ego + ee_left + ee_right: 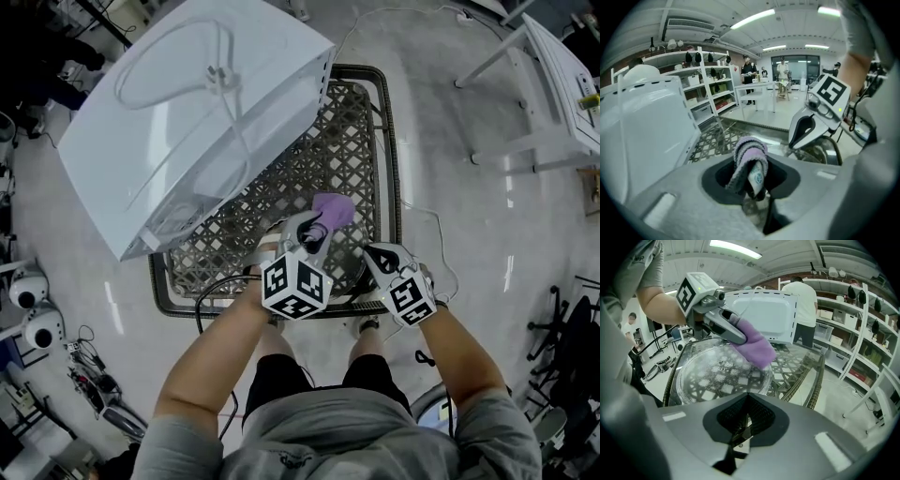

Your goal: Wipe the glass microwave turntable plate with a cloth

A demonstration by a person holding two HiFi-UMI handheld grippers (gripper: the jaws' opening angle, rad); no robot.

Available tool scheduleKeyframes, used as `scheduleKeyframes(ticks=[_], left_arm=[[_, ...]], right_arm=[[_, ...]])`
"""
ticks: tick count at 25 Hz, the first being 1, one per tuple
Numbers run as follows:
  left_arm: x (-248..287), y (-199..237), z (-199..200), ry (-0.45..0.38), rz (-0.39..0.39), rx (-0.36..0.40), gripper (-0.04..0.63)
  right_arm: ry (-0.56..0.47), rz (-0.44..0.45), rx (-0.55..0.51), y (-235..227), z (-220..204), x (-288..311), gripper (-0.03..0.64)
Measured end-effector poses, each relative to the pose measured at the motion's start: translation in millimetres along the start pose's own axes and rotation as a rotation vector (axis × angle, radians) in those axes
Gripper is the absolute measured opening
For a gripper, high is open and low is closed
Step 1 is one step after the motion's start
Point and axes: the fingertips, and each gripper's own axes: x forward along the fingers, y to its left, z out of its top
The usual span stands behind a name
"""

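Two grippers share the job at the table's near edge.
The left gripper (314, 225) is clamped tight on a folded purple cloth (333, 208), which hangs over the far right rim of the glass turntable plate (717, 376). That plate lies flat on the glass-topped wicker table (375, 141), near and right of the microwave (187, 112). The right gripper (370, 255) is closed narrow at the plate's near rim, seemingly pinching it, likely to stop it sliding under the cloth.
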Motion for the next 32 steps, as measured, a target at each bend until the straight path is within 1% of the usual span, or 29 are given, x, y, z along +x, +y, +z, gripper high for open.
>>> scheduleKeyframes(ticks=[4, 6, 8, 10, 12, 15, 18, 21, 27, 32], left_arm=[[28, -44, 28, -0.052, -0.096, 0.031, 0.095], [42, -58, 33, -0.048, -0.120, 0.045, 0.096], [54, -63, 29, -0.017, -0.125, 0.057, 0.095], [61, -62, 22, 0.025, -0.118, 0.080, 0.095], [64, -60, 16, 0.058, -0.108, 0.120, 0.095], [61, -56, 7, 0.087, -0.094, 0.167, 0.095], [51, -47, -6, 0.113, -0.077, 0.186, 0.095], [34, -30, -28, 0.144, -0.050, 0.181, 0.095], [-19, 13, -82, 0.212, 0.024, 0.130, 0.095], [-57, 32, -114, 0.265, 0.059, 0.103, 0.095]], right_arm=[[0.000, -0.006, -0.013, -1, 1, -1, 0.009], [-0.002, -0.004, -0.010, -1, 1, 0, 0.009], [-0.002, -0.002, -0.009, -1, 1, 0, 0.009], [-0.002, -0.003, -0.013, -2, 2, -1, 0.009], [-0.003, -0.004, -0.014, -2, 2, -1, 0.009], [-0.006, -0.003, -0.015, -2, 2, -1, 0.009], [-0.002, 0.002, -0.008, -1, 0, -1, 0.009], [-0.002, -0.002, -0.010, -2, 1, -2, 0.009], [0.001, -0.002, -0.018, -2, 2, -1, 0.009], [0.002, 0.004, -0.029, -2, 2, -2, 0.009]])
